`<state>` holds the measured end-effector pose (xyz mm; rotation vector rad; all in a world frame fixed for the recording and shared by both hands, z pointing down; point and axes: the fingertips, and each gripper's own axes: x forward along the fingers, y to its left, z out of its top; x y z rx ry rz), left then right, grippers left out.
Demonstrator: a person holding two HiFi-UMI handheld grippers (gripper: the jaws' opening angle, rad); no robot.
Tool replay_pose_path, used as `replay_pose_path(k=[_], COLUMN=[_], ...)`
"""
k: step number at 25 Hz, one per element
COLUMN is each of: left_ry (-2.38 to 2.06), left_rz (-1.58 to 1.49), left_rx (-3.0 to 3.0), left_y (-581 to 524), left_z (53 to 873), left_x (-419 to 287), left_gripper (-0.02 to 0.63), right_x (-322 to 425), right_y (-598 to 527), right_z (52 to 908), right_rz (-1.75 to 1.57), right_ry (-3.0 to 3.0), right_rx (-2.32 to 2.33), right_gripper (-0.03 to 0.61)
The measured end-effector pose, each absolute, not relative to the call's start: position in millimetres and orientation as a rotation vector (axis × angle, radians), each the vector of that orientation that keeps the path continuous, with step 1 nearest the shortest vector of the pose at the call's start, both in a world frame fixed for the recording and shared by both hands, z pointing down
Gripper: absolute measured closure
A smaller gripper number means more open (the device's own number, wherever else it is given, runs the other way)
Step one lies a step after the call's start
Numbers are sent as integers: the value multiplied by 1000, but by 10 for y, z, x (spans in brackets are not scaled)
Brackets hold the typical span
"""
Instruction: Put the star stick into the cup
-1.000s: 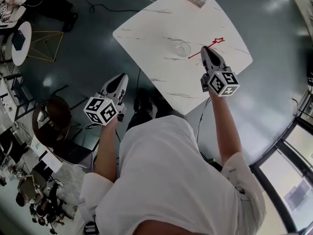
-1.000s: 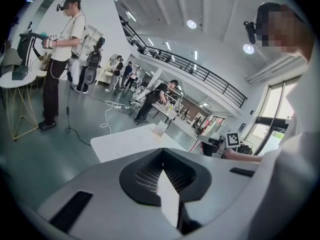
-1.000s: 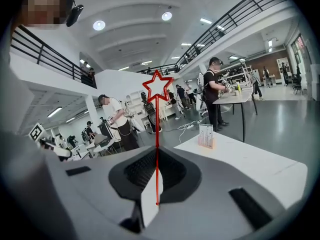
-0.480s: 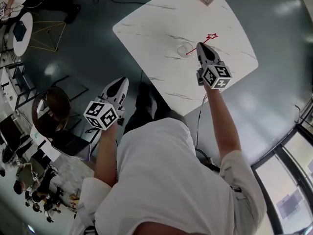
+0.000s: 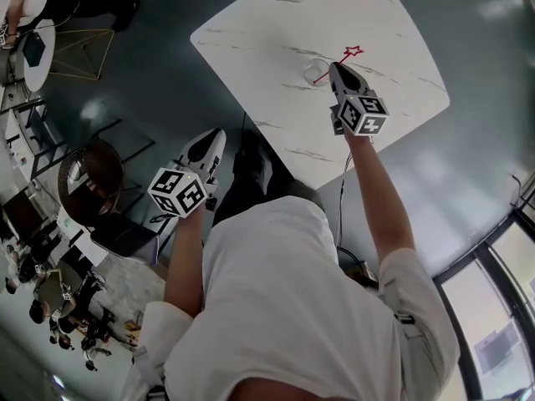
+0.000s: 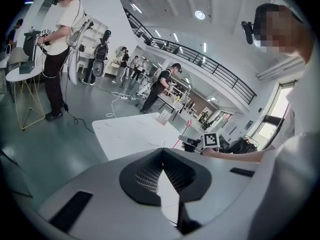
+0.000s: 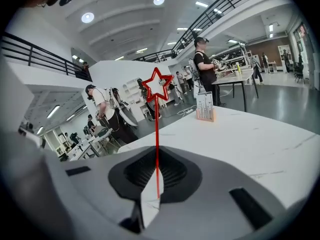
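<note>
Pinching the star stick (image 7: 157, 134) low on its thin red shaft, my right gripper (image 7: 151, 196) has its jaws clamped on it, the star pointing up and away from me. Seen from above, the gripper hangs over the white table (image 5: 251, 32), with the clear cup (image 5: 313, 71) just to its left and the stick's lower end poking out towards the cup's mouth. My left gripper (image 5: 212, 136) sits well off the near left of the table, jaws together on nothing.

To do this well, I'd say: line that lower end over the middle of the mouth, tip the stick more upright, sink it, and only then ease the jaws apart, softly, since a light cup could tip.

Hard to call: the right gripper view shows no cup at all, and the shaft below the jaws is hidden. From the head, the glass is faint, so I can't tell whether the tip is inside it or only above the rim.
</note>
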<state>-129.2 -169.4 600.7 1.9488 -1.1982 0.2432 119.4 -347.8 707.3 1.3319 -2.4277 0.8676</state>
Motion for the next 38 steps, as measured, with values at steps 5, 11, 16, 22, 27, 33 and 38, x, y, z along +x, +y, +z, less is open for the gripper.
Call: replay_pose_path(k=[5,11,16,22,27,33,38], left_ry=[-1184,-1171,-1155,-1151,-1147,-1145,-1136], left_rz=[252,258,262,272,275,275,300], left_rx=[1941,1939,1933,1941,1965,2000,2015], left_y=[-1659,-1620,-1563,-1508,-1473,-1455,-1390], left_z=[6068,6123,6171,6165,6100,5975,5934], left_x=[-1213,-1137,-1045,-1012,-972,-906,-874], left_gripper=[600,600,600,600,600,600,600], right_x=[1136,1148,1275,1393,1427,1455,1522], right_y=[-3407,-3292,-3174,-3023,-2853,-2661,-2519], right_z=[7240,7294,7376,7368,7280,7024,6894], right_rz=[905,923,954,979,1034,1038,1047], right_ry=[-2396,-2361,-2285,-2246,-2244,-2306,-2340], right_rx=[1257,1208,1196,1195,1205,1213,1231], right_gripper=[548,491,472,466,466,466,516])
